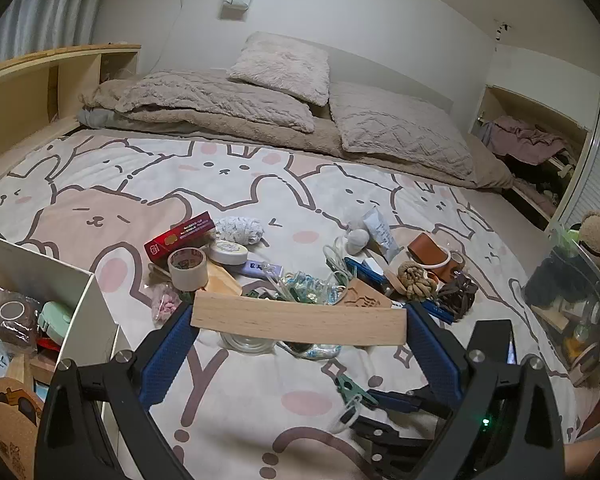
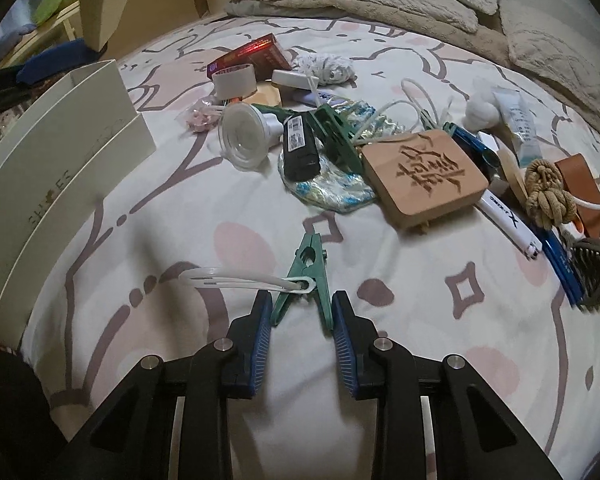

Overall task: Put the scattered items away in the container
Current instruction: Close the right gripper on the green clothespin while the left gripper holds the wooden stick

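My left gripper (image 1: 300, 322) is shut on a long pale wooden block (image 1: 300, 320), held by its two ends above the bed. To its left stands the white container box (image 1: 80, 304), which holds several items. My right gripper (image 2: 302, 304) is shut on the handle ends of a green clothes peg (image 2: 310, 256) lying on the bunny-print sheet (image 2: 220, 360). A white plastic loop (image 2: 228, 276) hangs from the peg. The same peg (image 1: 352, 390) shows low in the left wrist view. The white box (image 2: 60, 140) stands to the left of the right gripper.
A pile of loose items lies mid-bed: a red carton (image 1: 180, 236), a tape roll (image 1: 188, 268), a carved wooden tile (image 2: 424, 176), a black device (image 2: 300, 148), a clear cup (image 2: 244, 136), pens and a brown knot (image 2: 548, 192). Grey pillows line the far side.
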Demonstrator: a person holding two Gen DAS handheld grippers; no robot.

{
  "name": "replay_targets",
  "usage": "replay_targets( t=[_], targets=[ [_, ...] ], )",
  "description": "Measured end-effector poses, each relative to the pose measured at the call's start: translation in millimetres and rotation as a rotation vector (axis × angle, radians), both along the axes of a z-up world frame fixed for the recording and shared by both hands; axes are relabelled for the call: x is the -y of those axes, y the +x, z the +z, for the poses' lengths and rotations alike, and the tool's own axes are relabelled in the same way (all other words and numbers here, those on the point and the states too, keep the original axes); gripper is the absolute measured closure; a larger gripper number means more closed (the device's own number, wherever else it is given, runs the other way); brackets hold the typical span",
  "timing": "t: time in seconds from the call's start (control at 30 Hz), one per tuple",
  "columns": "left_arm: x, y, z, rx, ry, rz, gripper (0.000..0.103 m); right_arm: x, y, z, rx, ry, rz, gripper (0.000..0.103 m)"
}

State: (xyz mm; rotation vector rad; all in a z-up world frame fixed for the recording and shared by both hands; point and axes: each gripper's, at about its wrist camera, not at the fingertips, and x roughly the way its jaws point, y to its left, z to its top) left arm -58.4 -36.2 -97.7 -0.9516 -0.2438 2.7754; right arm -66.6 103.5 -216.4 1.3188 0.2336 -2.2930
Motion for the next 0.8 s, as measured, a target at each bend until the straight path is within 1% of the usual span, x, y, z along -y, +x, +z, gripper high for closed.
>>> replay_targets(
  t=[0.2,0.3,0.5,0.8],
  targets=[
    [-2,1,-1,-0.003,-0.014,-0.003,0.002,-7,8,3,-0.030,0.044,0.004,0.072],
    [-4,2,-2,-0.004,-0.022,-0.005,0.002,-17,12,2,-0.028,0.062,-0.006,0.072],
    [-9,3,-2,-0.013,-0.048,-0.006,0.002,-47,15,9,-0.027,0.058,-0.069,0.072],
    [-17,6,-5,-0.013,-0.090,-0.008,0.002,-94,23,28,-0.065,0.058,-0.153,0.072]
  ],
)
